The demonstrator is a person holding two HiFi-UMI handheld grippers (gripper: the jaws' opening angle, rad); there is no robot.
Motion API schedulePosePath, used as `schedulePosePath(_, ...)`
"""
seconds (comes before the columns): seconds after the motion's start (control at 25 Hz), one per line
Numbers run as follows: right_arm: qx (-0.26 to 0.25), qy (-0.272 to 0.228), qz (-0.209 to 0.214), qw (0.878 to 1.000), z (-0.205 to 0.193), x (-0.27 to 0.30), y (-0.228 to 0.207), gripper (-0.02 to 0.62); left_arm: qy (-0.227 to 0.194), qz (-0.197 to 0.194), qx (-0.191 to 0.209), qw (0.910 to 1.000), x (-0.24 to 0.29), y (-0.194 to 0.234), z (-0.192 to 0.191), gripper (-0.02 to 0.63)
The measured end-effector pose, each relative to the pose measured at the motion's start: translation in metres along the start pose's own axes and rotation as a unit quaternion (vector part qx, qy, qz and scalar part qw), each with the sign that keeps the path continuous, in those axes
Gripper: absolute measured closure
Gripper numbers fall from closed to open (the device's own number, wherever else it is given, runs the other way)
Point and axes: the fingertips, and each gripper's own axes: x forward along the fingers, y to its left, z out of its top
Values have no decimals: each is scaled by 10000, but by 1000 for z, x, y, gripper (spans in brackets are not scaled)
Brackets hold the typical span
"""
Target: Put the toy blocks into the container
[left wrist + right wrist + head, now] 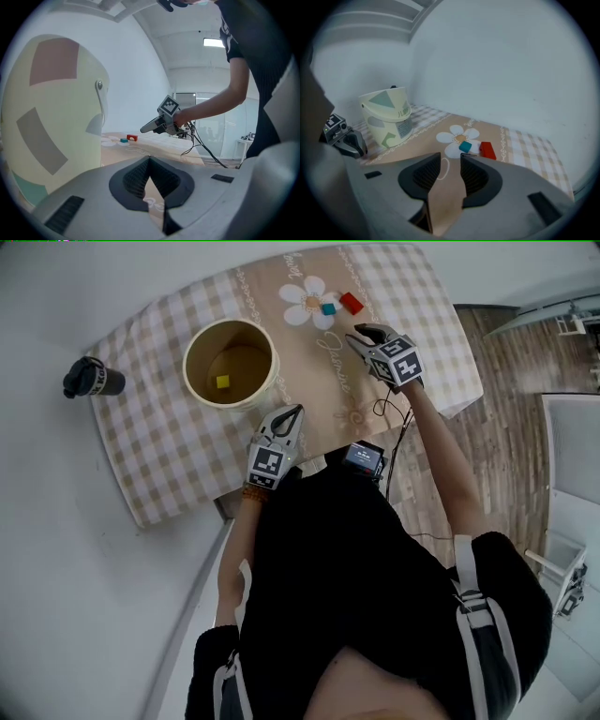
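A cream bucket (199, 341) stands on the checked tablecloth with a yellow block (222, 382) inside it. On the flower print lie a teal block (328, 308), a red block (352, 303) and a small tan block (311, 301). My right gripper (356, 335) hovers just short of them, open and empty; its view shows the teal block (465, 146) and red block (488, 150) ahead of the jaws. My left gripper (293, 412) sits beside the bucket (51, 117) near the table's front edge, its tips (149, 159) meeting on nothing.
A dark cup (92, 379) lies off the table's left side. A small black device (364, 457) and its cables (392, 409) rest at the table's front edge by the person's body. Wooden floor and white furniture lie to the right.
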Motion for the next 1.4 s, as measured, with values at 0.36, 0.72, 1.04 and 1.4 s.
schedulePosePath(0.36,-128,319,-457,9984,-2,15,-73,456,171,68,154,9997,8,-2,-3,594)
schedulePosePath(0.72,153,631,-360,9972,-19,47,-99,439,152,74,148,9997,7,-2,-3,594)
schedulePosePath(1.04,225,875,-292,9955,-31,66,-104,439,134,94,145,9998,8,1,-3,594)
schedulePosePath(1.4,334,826,-401,9952,-26,60,-102,456,133,102,143,9998,8,0,-2,594)
